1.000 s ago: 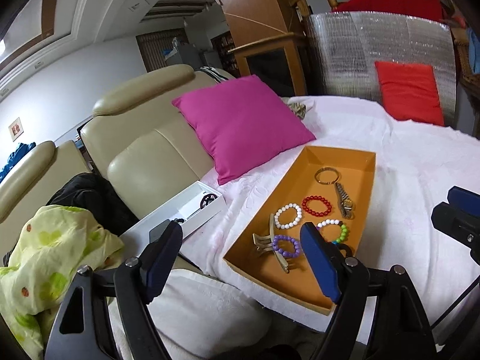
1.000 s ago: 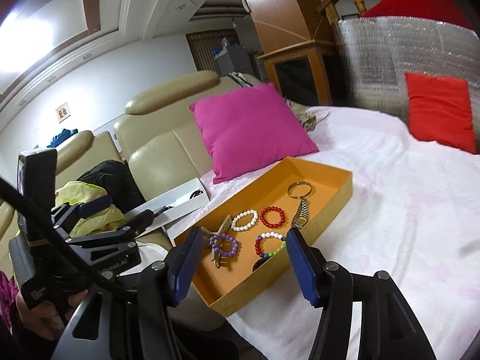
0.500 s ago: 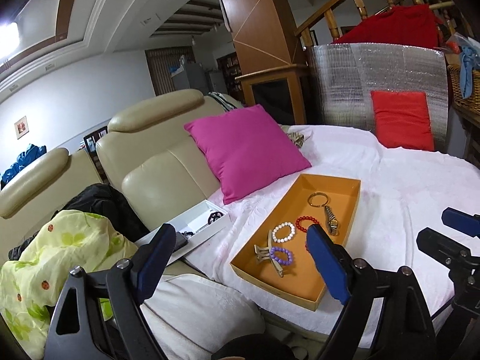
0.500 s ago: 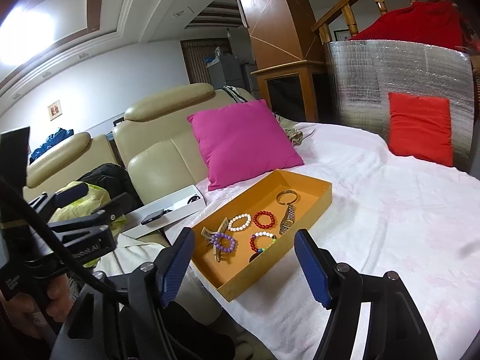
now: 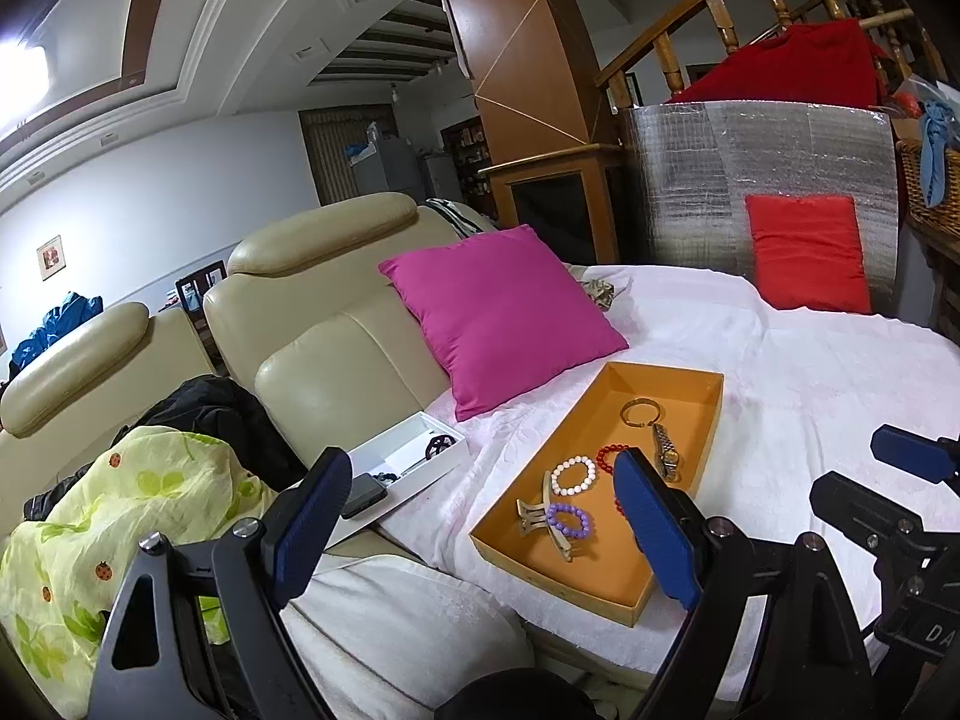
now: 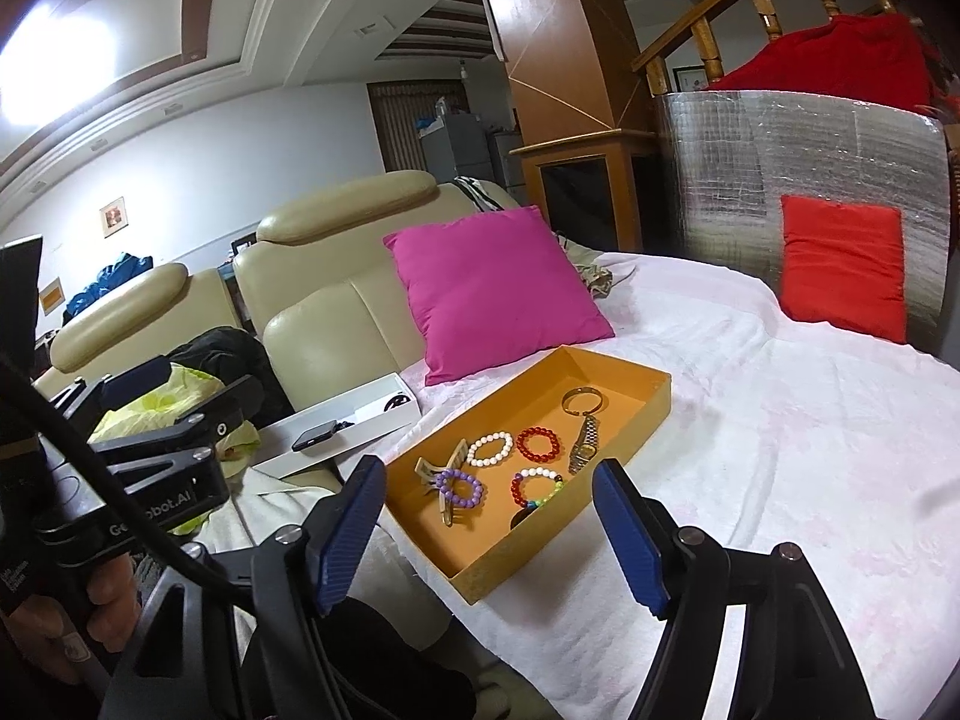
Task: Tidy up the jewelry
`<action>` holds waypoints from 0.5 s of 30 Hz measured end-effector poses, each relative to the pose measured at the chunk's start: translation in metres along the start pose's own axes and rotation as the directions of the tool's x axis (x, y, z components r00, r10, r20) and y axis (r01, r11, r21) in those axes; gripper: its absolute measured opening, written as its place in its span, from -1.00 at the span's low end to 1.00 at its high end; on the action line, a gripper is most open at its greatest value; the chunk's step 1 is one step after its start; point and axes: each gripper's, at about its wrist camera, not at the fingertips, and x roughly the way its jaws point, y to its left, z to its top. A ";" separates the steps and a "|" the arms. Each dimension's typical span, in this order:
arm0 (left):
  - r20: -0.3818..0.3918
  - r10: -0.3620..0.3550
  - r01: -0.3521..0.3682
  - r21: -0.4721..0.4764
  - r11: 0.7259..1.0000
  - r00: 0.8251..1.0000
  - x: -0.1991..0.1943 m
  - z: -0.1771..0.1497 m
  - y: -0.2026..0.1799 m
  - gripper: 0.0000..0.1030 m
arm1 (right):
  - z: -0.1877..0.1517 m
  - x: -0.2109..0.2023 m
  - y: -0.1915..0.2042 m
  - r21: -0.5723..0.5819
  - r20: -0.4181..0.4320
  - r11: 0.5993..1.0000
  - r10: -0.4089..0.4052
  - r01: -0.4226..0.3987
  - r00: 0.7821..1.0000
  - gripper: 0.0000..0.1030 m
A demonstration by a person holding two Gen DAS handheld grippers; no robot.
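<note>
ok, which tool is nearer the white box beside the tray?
Left. The left tool hangs just short of the white box; the right tool sits over the orange tray, further away.

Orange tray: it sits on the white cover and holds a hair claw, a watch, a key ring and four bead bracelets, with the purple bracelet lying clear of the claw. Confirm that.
Not quite. In the right wrist view the purple bracelet lies against the hair claw, overlapping it, not clear of it. The rest stands: the orange tray sits on the white cover and holds the claw, watch, key ring and four bead bracelets.
</note>
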 end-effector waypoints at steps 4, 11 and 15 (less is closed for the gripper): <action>-0.007 -0.002 0.002 -0.008 1.000 1.000 0.001 -0.001 0.002 0.73 | -0.001 0.001 0.002 -0.011 -0.001 1.000 0.003 -0.003 1.000 0.45; -0.009 -0.005 0.005 -0.014 1.000 1.000 0.000 -0.001 0.005 0.73 | 0.000 0.002 0.002 0.000 0.001 1.000 0.005 -0.005 1.000 0.45; -0.010 -0.009 0.009 -0.018 1.000 1.000 0.001 -0.002 0.007 0.73 | 0.002 0.002 0.005 -0.005 0.005 1.000 0.007 -0.007 1.000 0.45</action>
